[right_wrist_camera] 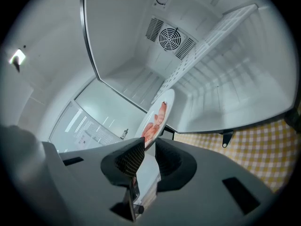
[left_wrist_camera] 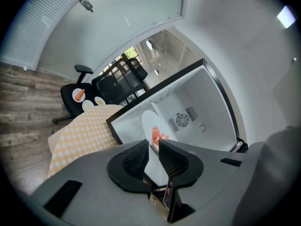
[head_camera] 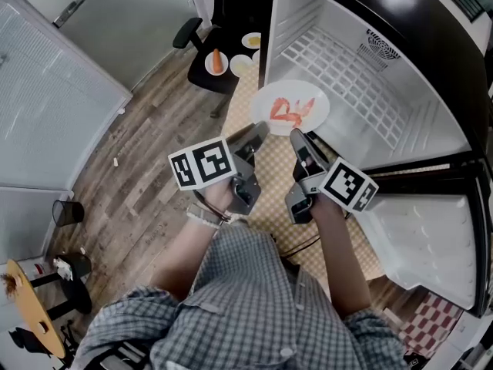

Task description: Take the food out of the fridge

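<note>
A white plate with red-orange food on it hangs in front of the open fridge, just off its white wire shelf. My left gripper is shut on the plate's near left rim, and my right gripper is shut on its near right rim. In the left gripper view the plate stands edge-on between the jaws of the left gripper. The right gripper view has the plate pinched in the right gripper, with the bare fridge interior behind.
A black office chair at the back carries a plate with a carrot and two more plates. A yellow chequered cloth lies below the grippers. The fridge door stands open at lower right. Wooden floor lies to the left.
</note>
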